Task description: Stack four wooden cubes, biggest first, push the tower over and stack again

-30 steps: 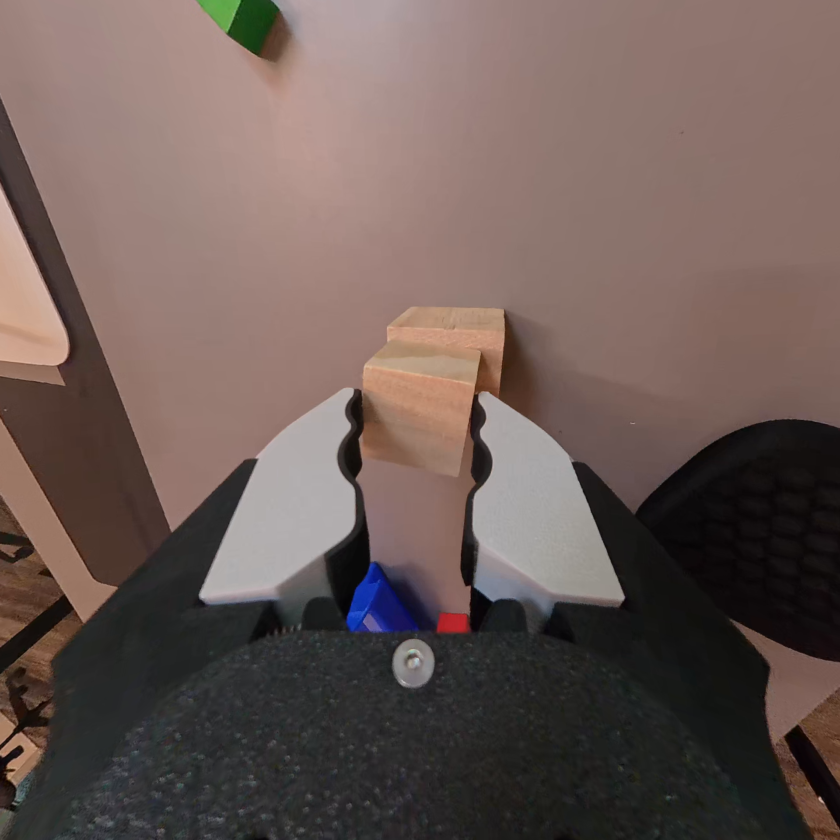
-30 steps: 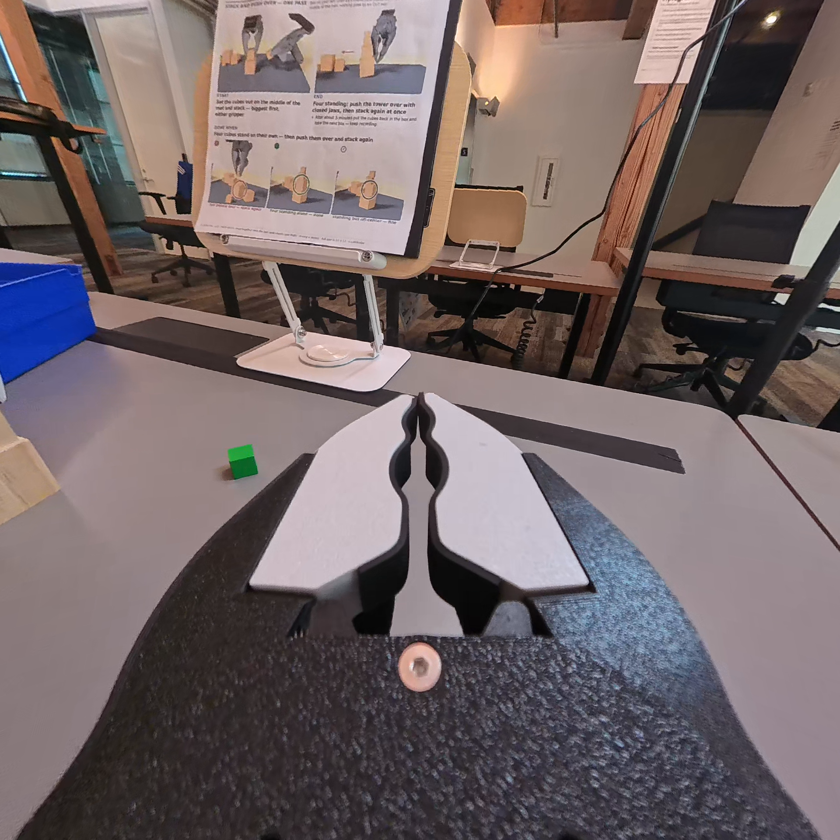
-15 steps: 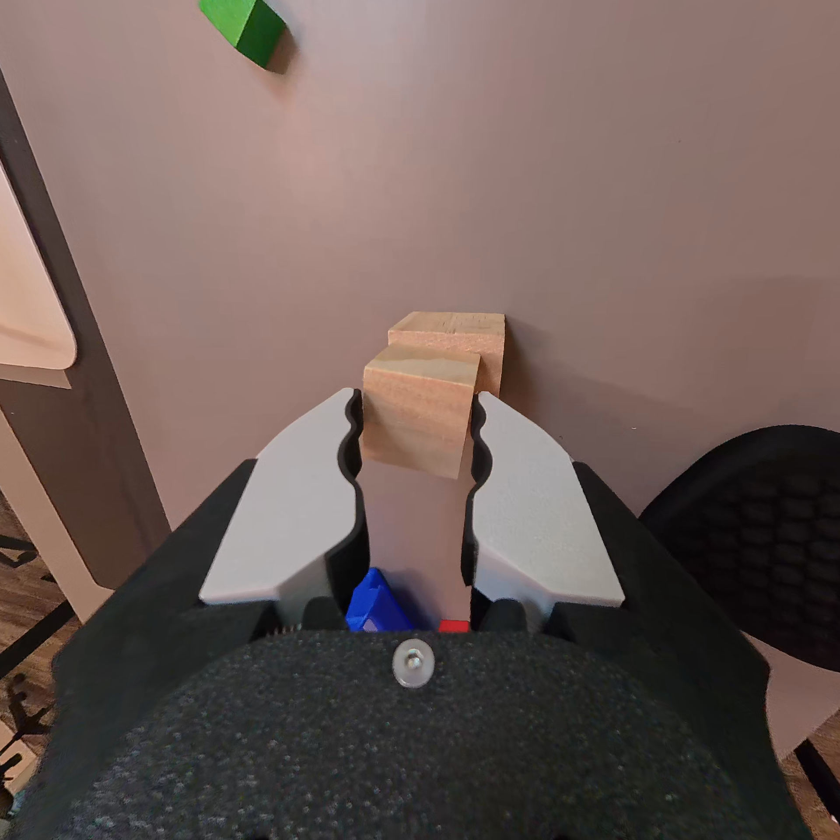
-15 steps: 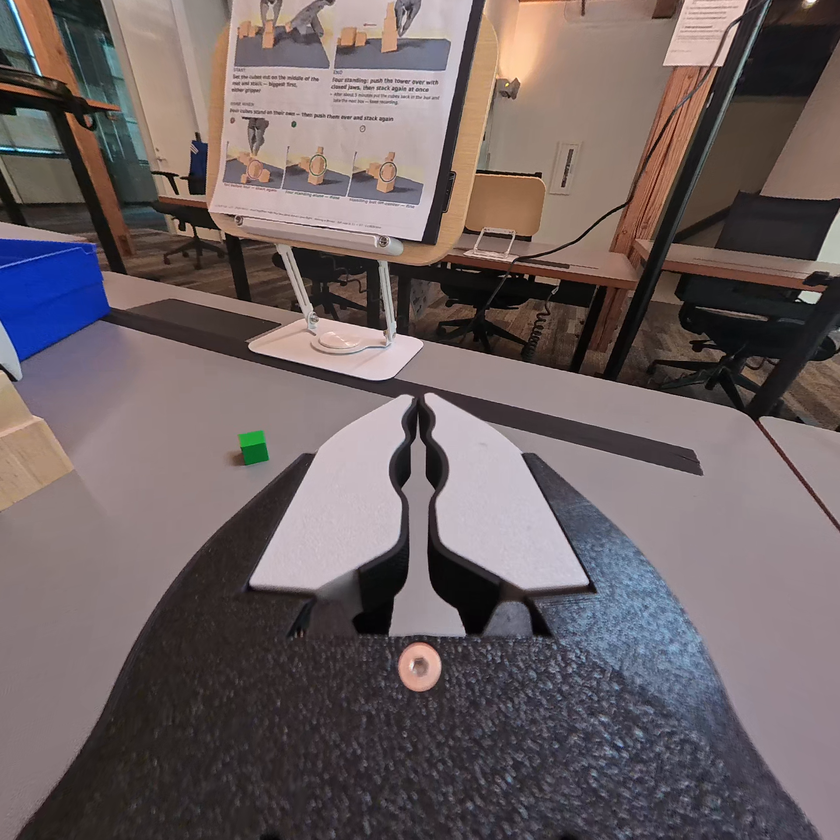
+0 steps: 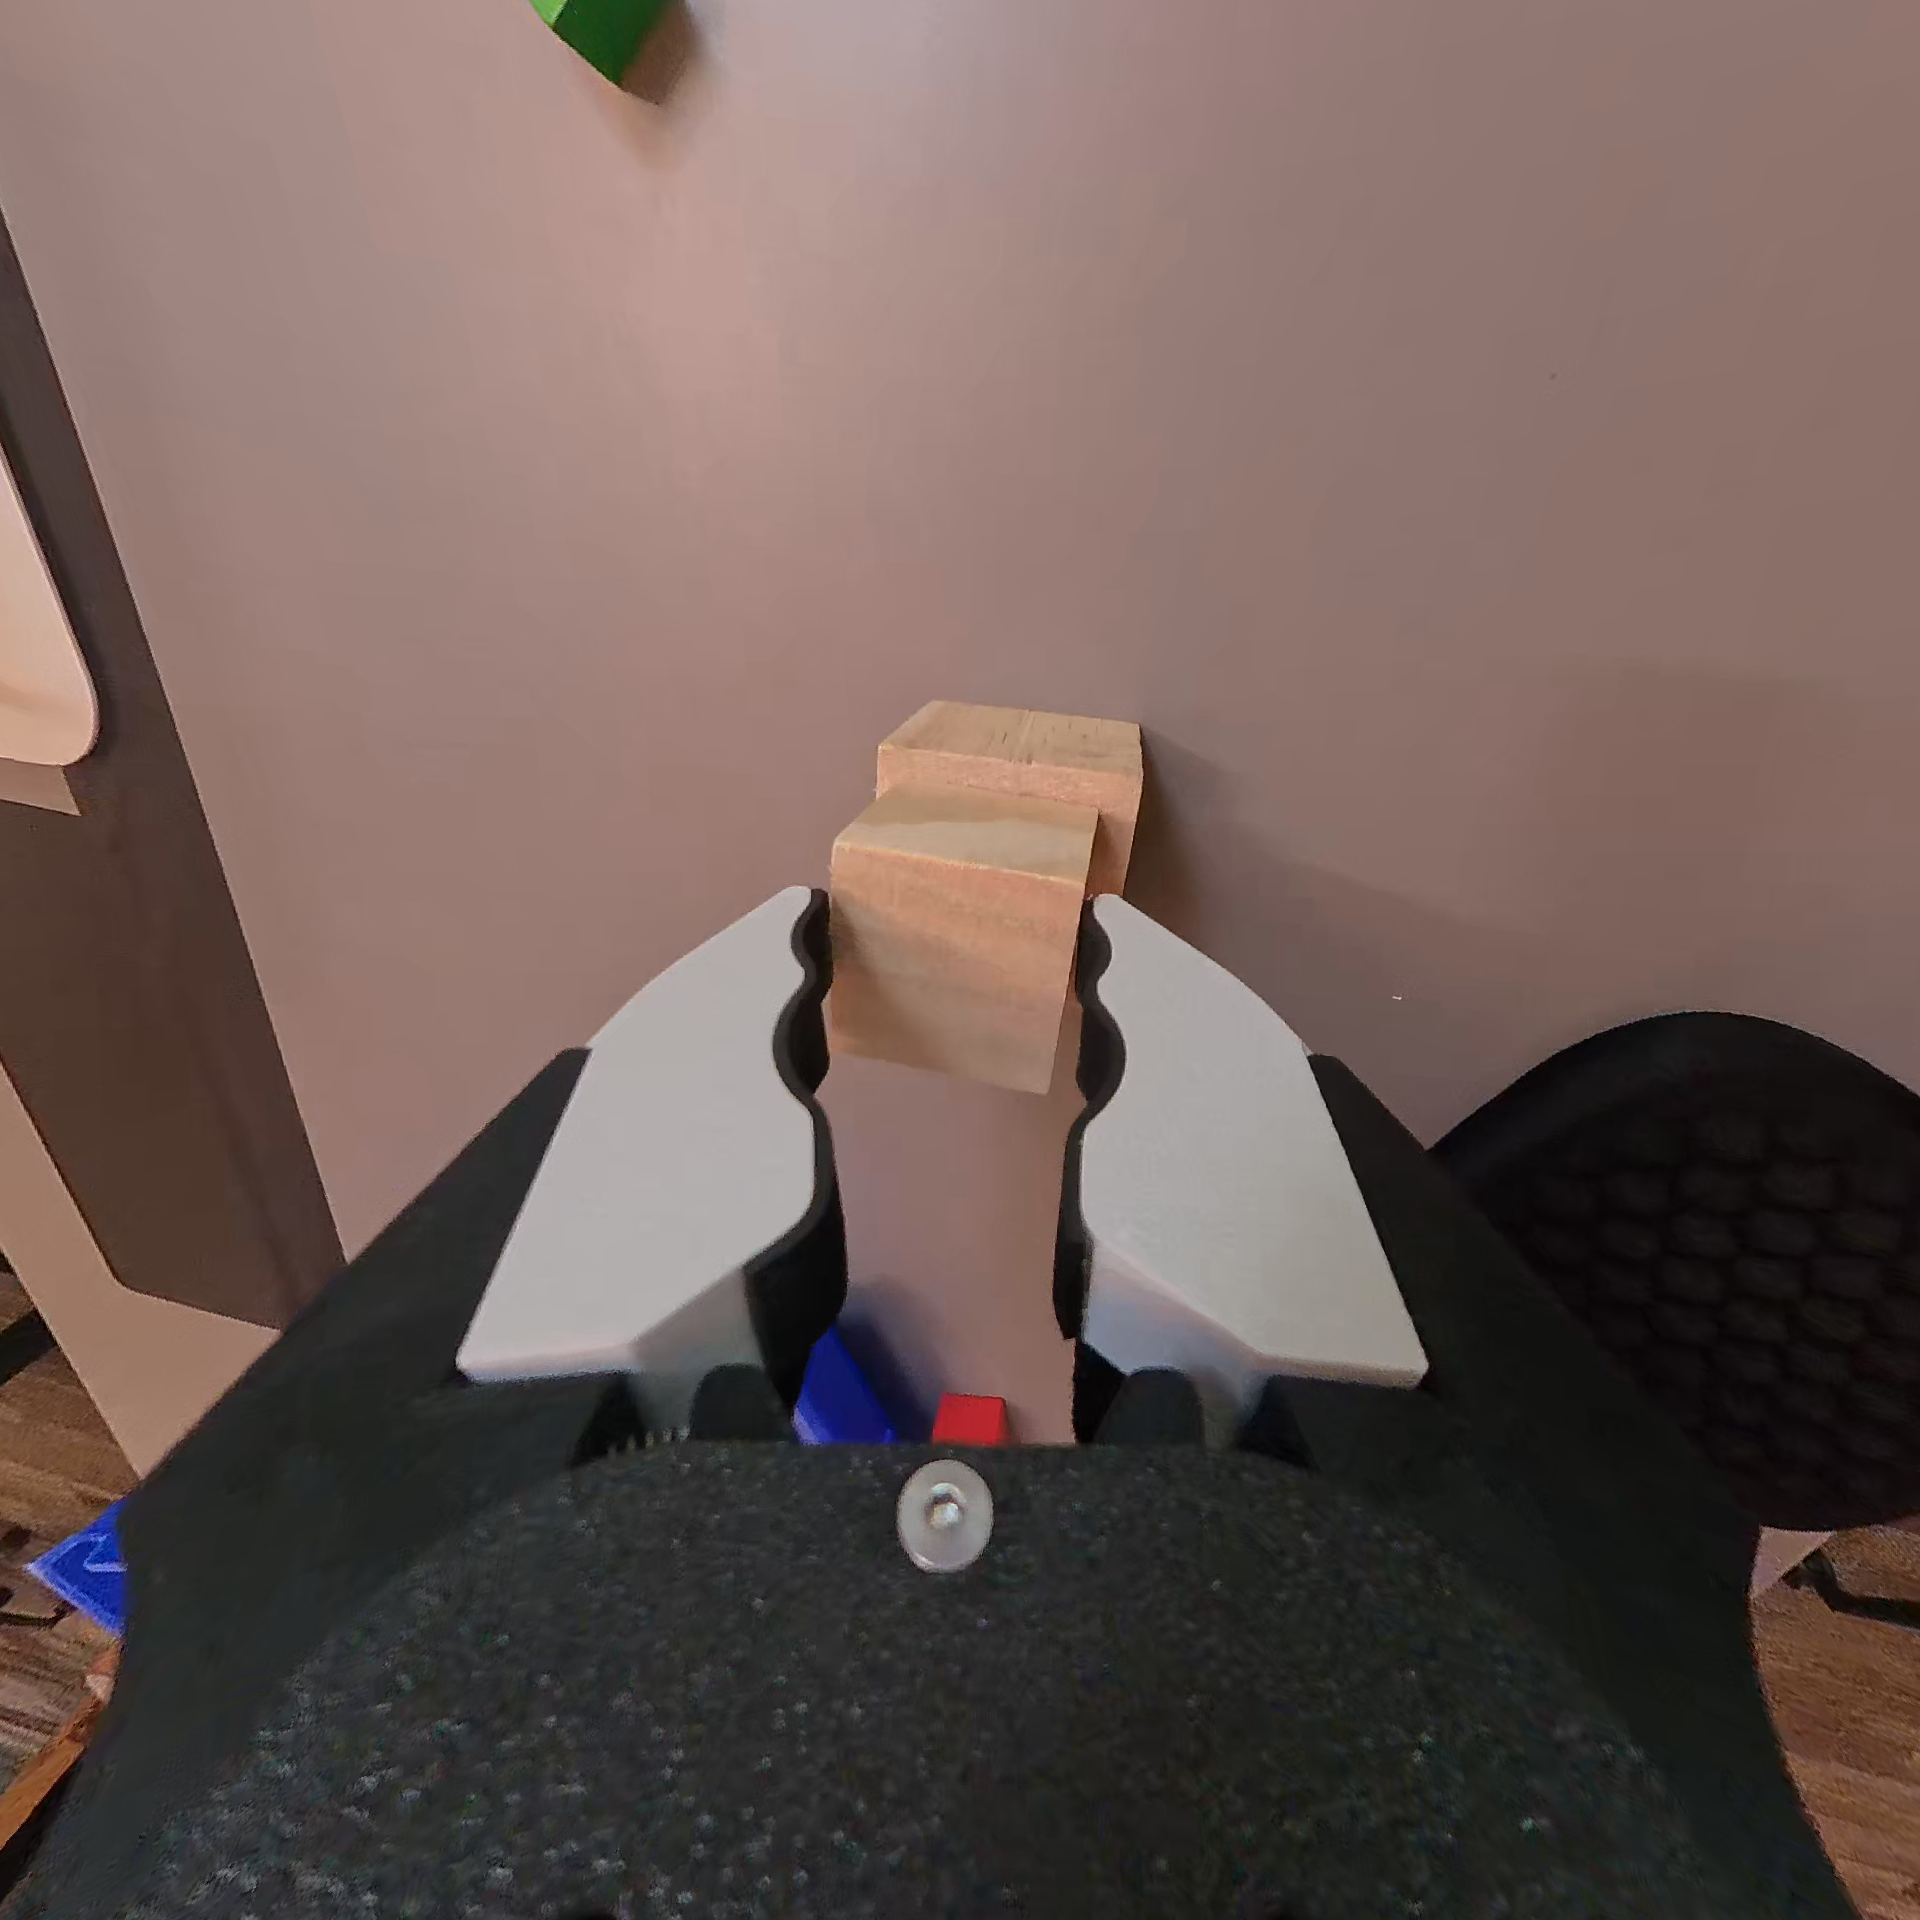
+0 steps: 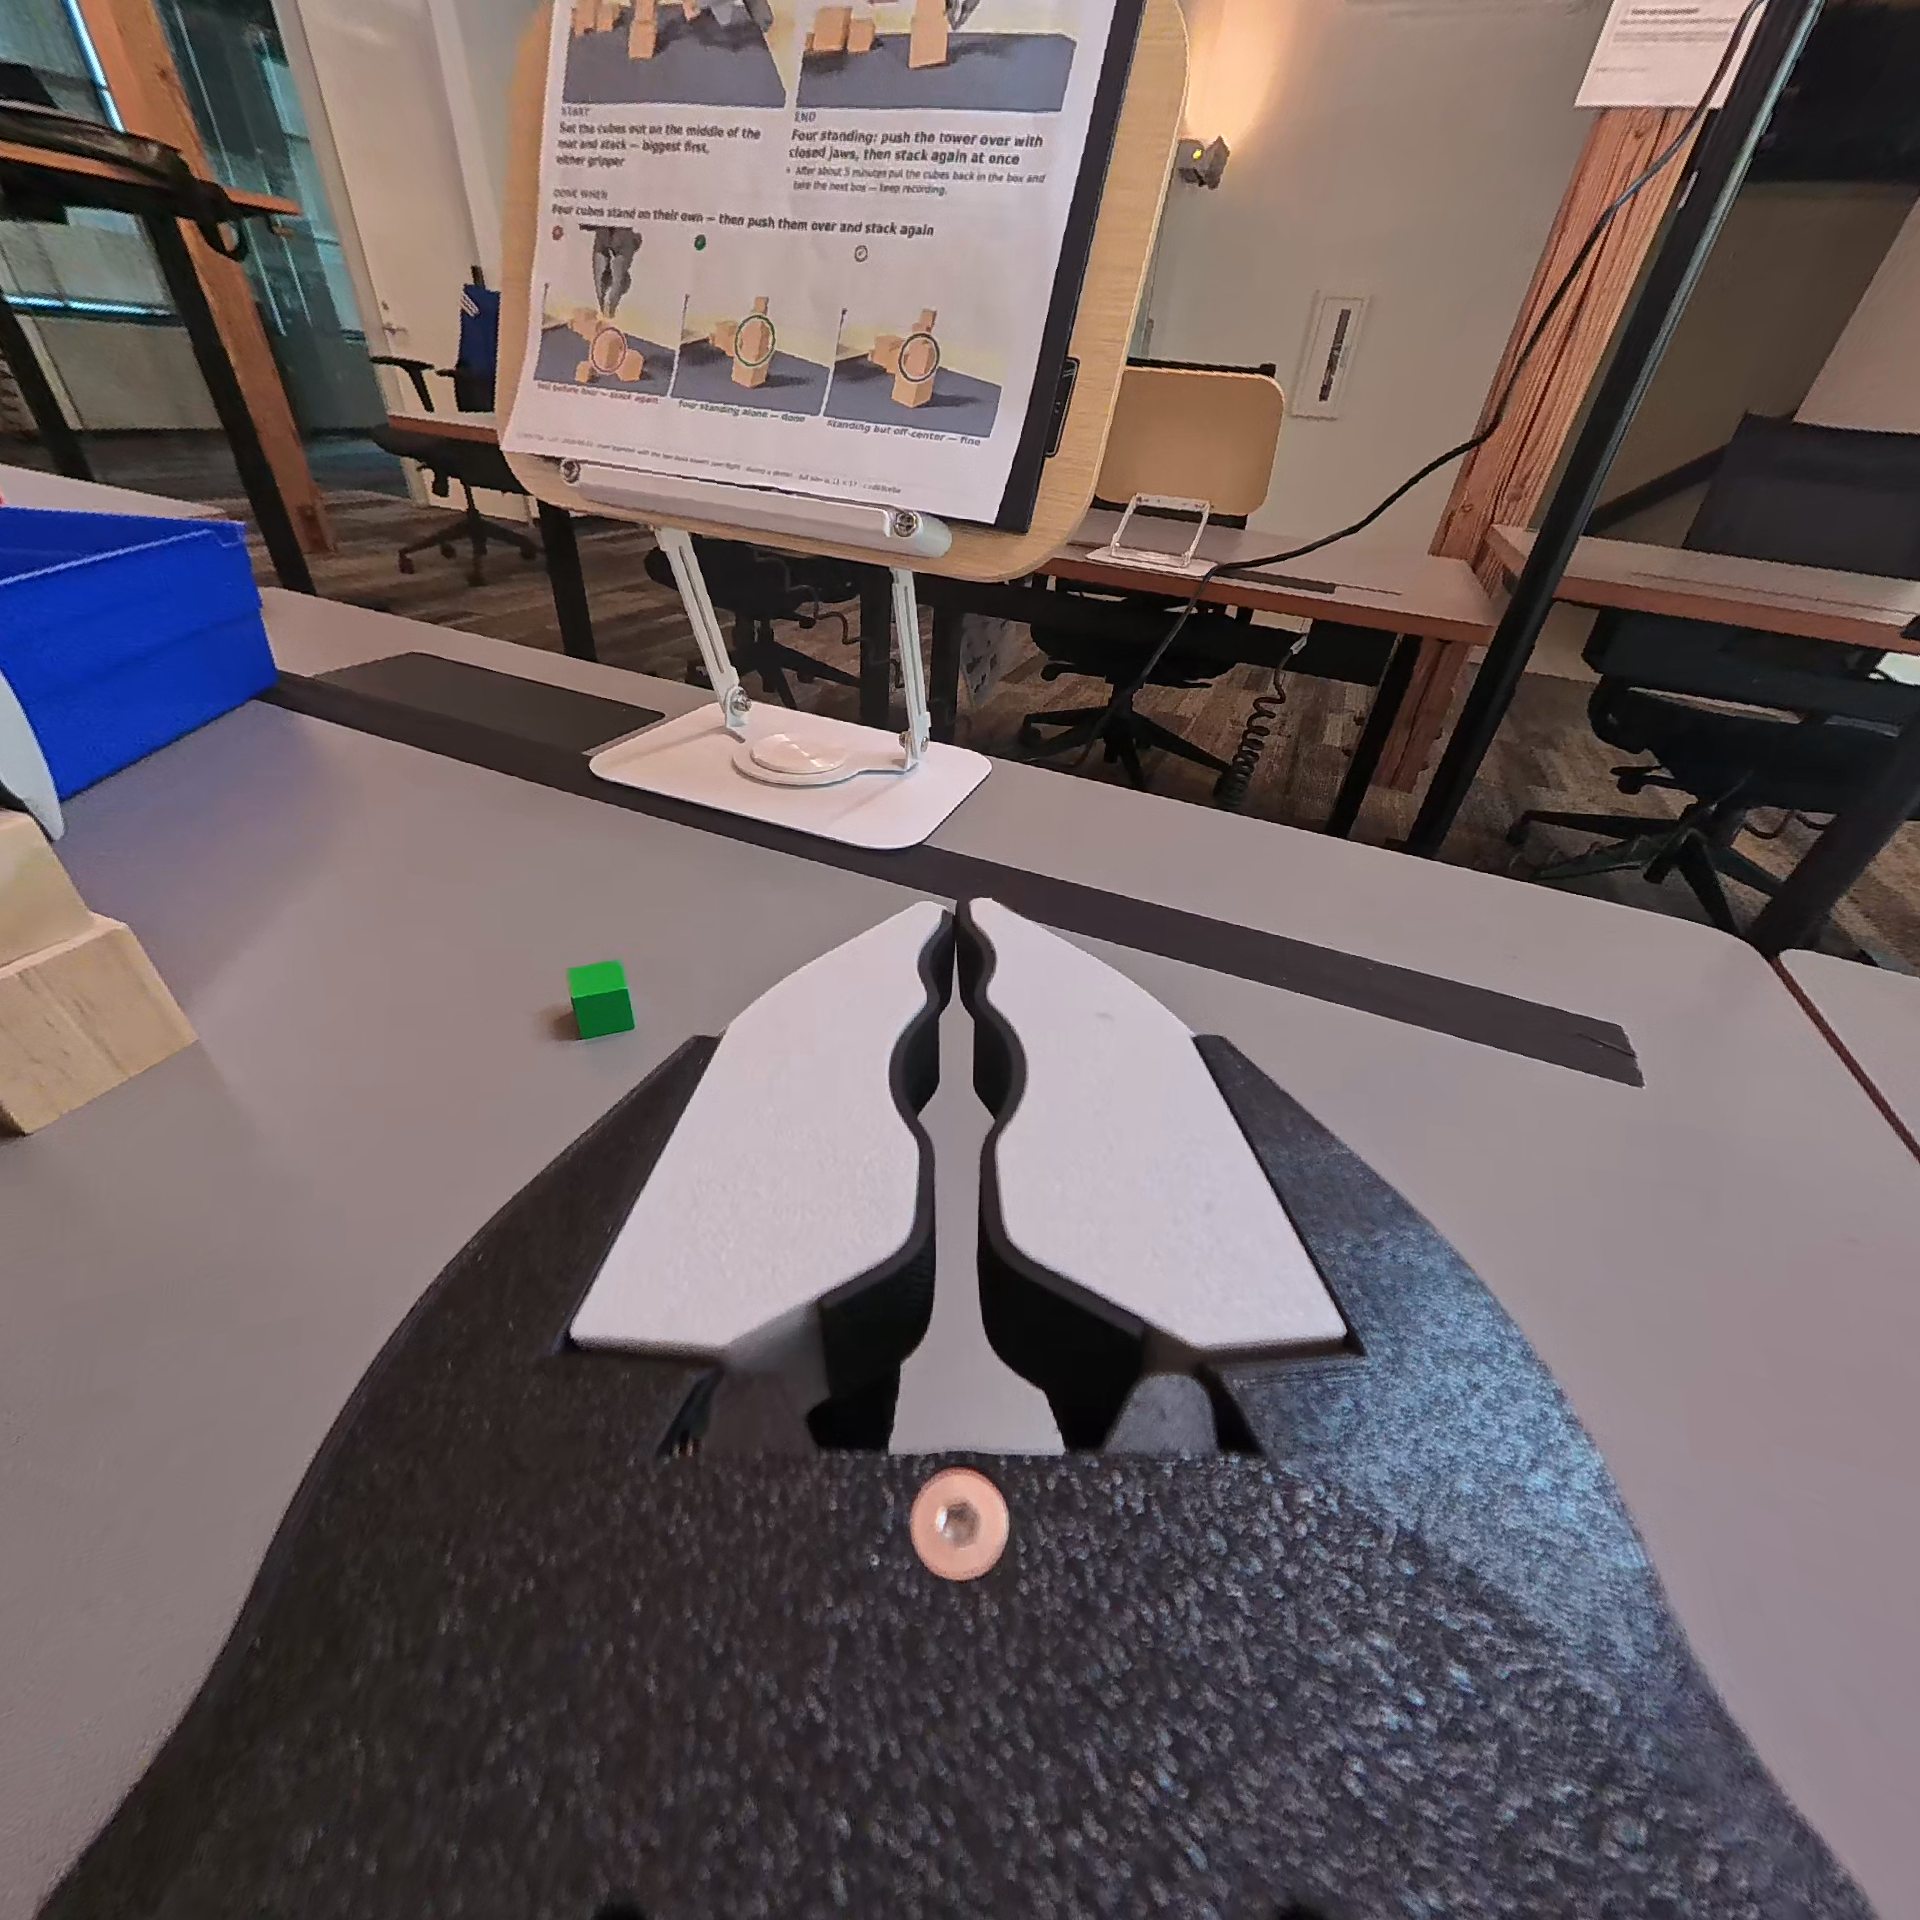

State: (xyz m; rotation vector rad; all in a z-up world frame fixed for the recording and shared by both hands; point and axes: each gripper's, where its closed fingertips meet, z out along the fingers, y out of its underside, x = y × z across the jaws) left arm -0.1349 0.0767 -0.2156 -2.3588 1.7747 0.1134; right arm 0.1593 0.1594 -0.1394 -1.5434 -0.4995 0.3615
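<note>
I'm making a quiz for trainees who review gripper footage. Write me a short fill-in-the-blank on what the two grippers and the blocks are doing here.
1. The left gripper is shut on a ____ block, both pads pressed against its sides.
2. The right gripper has its jaws ____, with nothing between them.
3. The small cube lying on the grey table left of the right gripper is ____.
4. Just beyond the held block sits a ____ wooden block.

Missing words: wooden; shut; green; second
</note>
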